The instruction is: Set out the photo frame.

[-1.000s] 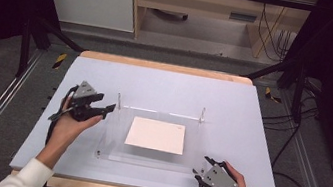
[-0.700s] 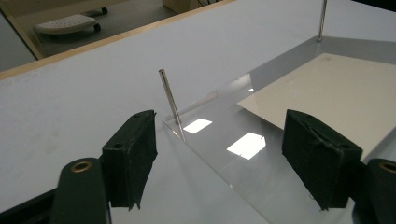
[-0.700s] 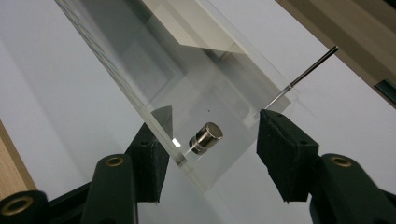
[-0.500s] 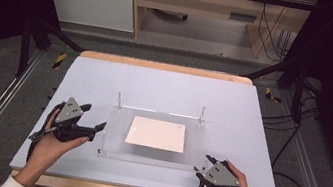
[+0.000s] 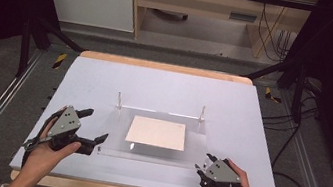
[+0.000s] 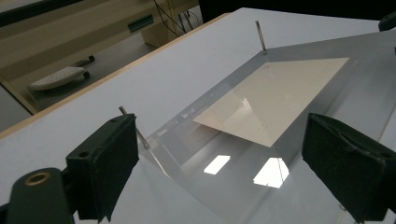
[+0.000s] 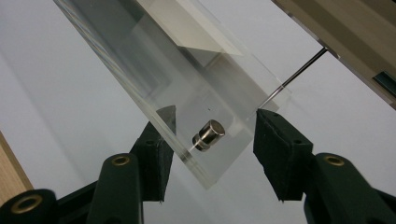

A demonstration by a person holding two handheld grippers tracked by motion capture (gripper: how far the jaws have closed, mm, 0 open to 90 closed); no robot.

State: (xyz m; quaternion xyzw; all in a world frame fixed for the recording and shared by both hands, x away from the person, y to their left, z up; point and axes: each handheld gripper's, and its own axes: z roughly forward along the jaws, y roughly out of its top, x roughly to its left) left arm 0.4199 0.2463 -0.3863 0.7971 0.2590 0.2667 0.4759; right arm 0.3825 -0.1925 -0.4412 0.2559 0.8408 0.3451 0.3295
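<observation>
A clear plate [image 5: 157,140] lies on the table [image 5: 165,88], nearer the near edge than the far one. A sheet [image 5: 157,132] lies in its middle. Two pins [image 5: 119,100] stand at its far corners, left and right. The left gripper [image 5: 93,125] sits just left of the plate, the right gripper [image 5: 205,161] at the plate's near right corner, with a small cylinder [image 7: 208,135] there between its jaws.

pale table [image 5: 165,88]; clear acrylic plate [image 5: 112,135] flat on it, cream sheet [image 5: 157,133] under plate.
</observation>
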